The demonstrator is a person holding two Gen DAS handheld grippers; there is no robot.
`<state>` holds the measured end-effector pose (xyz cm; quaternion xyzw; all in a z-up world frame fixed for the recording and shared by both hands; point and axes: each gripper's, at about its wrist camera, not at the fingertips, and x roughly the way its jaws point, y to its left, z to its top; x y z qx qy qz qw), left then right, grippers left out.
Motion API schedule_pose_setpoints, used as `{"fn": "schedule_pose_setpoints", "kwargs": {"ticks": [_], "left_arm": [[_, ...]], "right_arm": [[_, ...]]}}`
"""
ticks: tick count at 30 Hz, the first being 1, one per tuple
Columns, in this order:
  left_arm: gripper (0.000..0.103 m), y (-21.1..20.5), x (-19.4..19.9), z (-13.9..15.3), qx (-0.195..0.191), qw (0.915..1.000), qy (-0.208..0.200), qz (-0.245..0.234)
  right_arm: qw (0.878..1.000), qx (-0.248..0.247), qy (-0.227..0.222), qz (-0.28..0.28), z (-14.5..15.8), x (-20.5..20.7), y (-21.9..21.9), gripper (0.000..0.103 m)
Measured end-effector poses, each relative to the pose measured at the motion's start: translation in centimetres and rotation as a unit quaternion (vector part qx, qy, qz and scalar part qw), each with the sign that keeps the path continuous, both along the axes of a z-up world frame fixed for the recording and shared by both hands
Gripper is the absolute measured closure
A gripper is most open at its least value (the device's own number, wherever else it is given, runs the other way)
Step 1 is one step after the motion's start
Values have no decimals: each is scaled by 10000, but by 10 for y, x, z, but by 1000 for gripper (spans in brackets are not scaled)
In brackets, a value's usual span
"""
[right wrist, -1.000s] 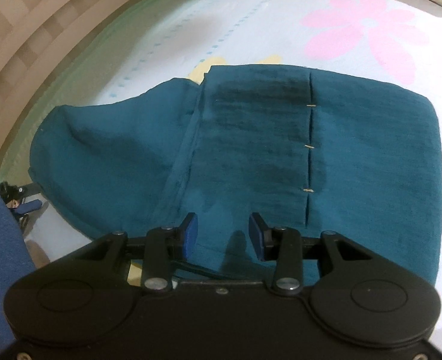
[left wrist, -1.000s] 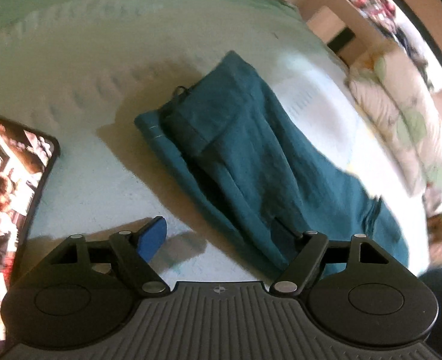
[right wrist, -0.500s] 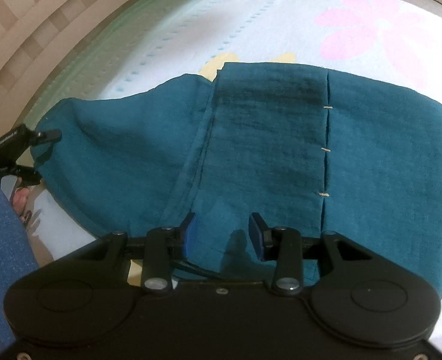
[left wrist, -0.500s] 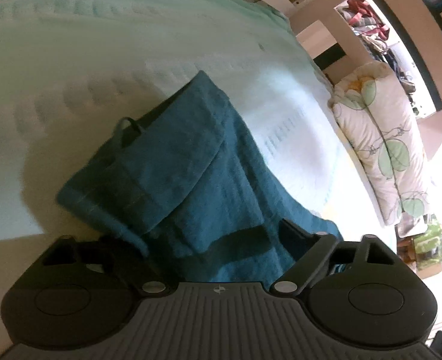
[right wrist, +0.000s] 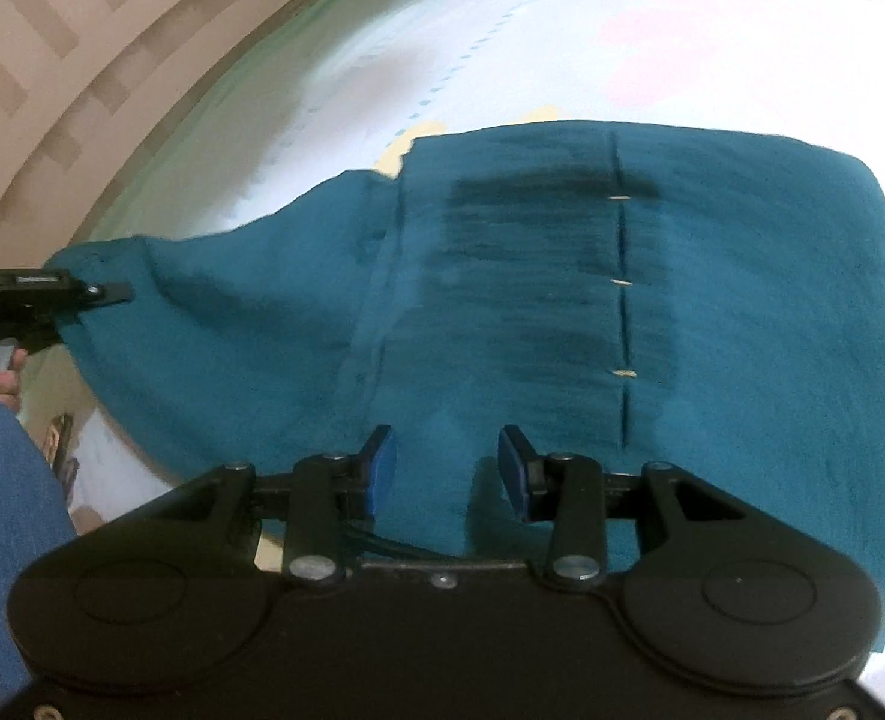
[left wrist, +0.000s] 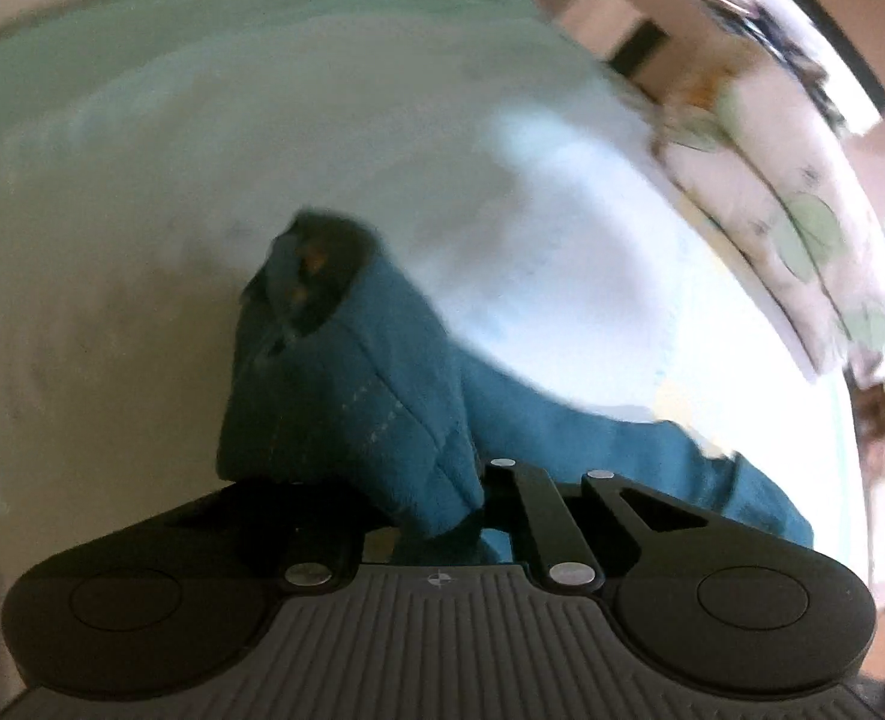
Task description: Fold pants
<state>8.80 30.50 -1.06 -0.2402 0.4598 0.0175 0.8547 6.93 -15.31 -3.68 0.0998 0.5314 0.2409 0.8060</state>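
Teal pants [right wrist: 562, 300] lying on bed [right wrist: 382, 60], partly folded, left end raised. Left gripper [left wrist: 436, 498] clamped on bunched cloth at that end. Right gripper [right wrist: 447, 471] apart, poised over near edge. Fold-over apparently underway; final folding and flattening judged outstanding.

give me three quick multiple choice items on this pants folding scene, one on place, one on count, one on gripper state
1. Where do the pants lie?
A. on a wooden floor
B. on a bed sheet
C. in a basket

2. How many pale stitch marks cross the dark slit in the right wrist view?
A. three
B. one
C. six

3. How is the right gripper?
A. shut on a phone
B. out of view
C. open, fingers apart over the cloth

Answers: 1 B, teal cloth spreads over the pale floral sheet. 2 A, three short marks show along the slit. 3 C, a gap shows between the blue pads.
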Motion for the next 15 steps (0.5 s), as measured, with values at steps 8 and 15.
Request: {"fn": "schedule_pose_setpoints", "kwargs": {"ticks": [8, 15], "left_arm": [[93, -81, 24, 99, 922, 9849, -553, -1359], [93, -223, 21, 144, 1129, 9442, -1237, -2837]], "right_arm": [[9974, 448, 23, -557, -13, -2, -37, 52], [9923, 629, -117, -1056, -16, -1, -73, 52]]}}
